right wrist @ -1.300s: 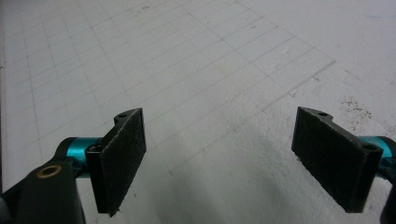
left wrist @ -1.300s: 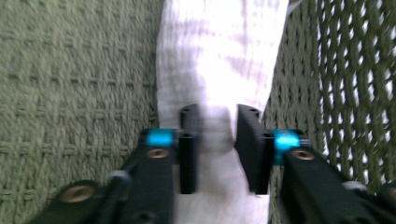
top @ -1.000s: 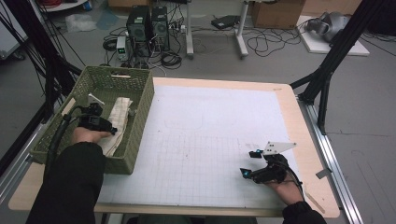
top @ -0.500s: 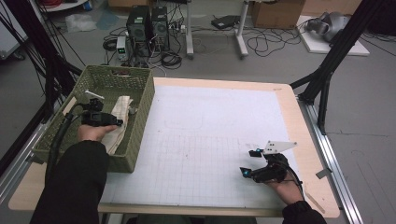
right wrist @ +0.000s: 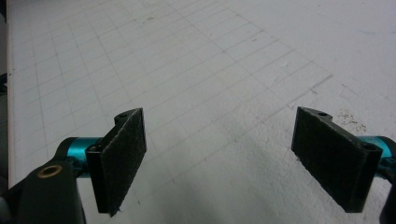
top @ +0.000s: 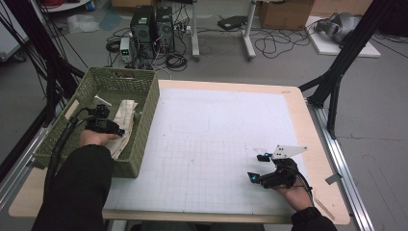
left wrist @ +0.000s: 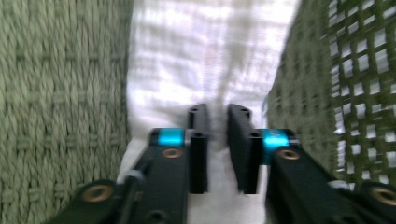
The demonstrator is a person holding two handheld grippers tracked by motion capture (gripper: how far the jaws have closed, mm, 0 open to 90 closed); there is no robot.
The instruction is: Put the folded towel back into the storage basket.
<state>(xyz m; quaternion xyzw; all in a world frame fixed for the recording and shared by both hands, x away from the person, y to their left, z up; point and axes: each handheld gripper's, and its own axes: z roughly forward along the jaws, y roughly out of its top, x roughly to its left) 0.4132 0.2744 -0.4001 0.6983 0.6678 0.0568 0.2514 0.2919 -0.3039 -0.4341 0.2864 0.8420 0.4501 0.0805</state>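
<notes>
A: We have the left gripper (top: 111,129) down inside the green woven basket (top: 144,103), which stands at the left end of the table (top: 308,120), its right wall running along the edge of the white gridded mat (top: 216,139).

B: And the white cloth (top: 126,110) lies folded on the basket floor, along the wall nearest the mat. In the left gripper view we see it (left wrist: 205,60) running as a pale strip between two green woven surfaces (left wrist: 60,107).

A: Our left jaws have just been closing. They stand narrow now, with a ridge of that cloth pinched up in the slim gap between the pads (left wrist: 198,140). We read that as a grip on the fabric, though the picture is blurred.

B: Agreed. A small white stick-like piece (top: 102,100) also lies in the basket, beyond the gripper. What it is we cannot tell.

A: Our right gripper (top: 257,168) rests low over the mat near the table's front right corner, well apart from the basket.

B: In the right gripper view its jaws stand wide, the rough black pads (right wrist: 122,158) far from each other, and between them we see bare gridded mat (right wrist: 219,93).

A: The grey three-cornered plate (top: 288,151) sits on top of that gripper.
</notes>
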